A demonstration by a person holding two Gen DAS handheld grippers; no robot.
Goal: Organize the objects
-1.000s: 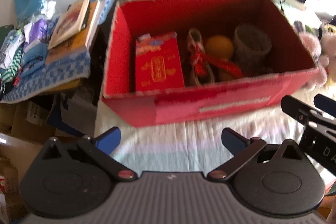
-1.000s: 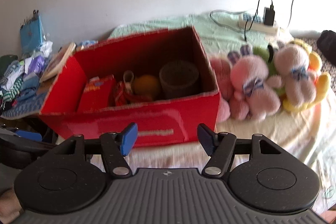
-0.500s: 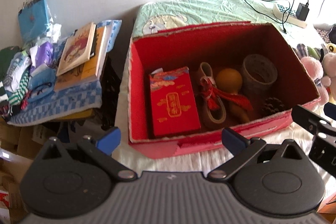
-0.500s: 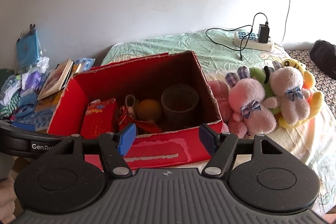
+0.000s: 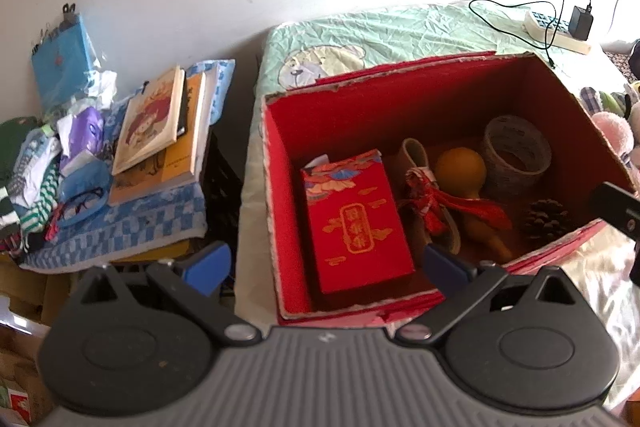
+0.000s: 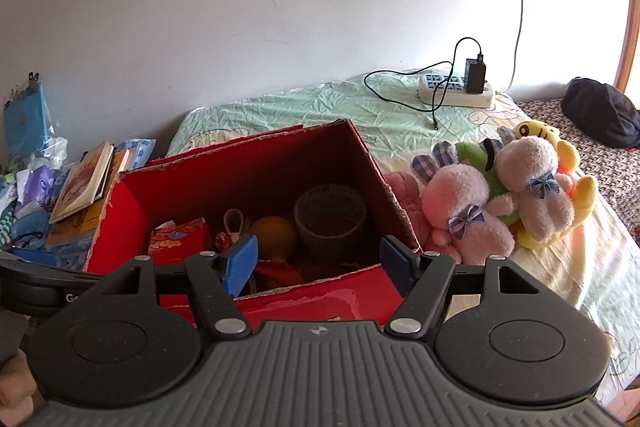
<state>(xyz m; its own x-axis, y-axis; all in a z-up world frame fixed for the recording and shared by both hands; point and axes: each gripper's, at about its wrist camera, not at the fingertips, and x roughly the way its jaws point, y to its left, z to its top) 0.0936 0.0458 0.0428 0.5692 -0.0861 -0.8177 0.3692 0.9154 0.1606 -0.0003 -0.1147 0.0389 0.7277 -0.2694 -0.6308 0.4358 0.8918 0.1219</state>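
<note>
Open red box (image 5: 280, 187) on the bed (image 5: 380, 27), both grippers poised over its near edge. Left gripper (image 5: 326, 265) above the box's near left corner, jaws spread wide, nothing between them. Right gripper (image 6: 318, 265) above the near wall, jaws likewise spread and empty. Inside the box, left to right: red packet (image 5: 358, 223) lying flat; beige strap (image 5: 418, 155) with a red tassel (image 5: 436, 199) across it; orange gourd (image 5: 460, 165); tape roll (image 5: 516, 157) against the right wall; pine cone (image 5: 546, 219) in the near right corner. Just beside the box on the right, a heap of plush toys (image 6: 504, 195), touching one another. Further back on the bed, a power strip (image 6: 452, 91) with a charger plugged in. Left of the bed, stacked books (image 5: 160, 131) on a checked cloth (image 5: 132, 227), near crumpled bags and clothes.
</note>
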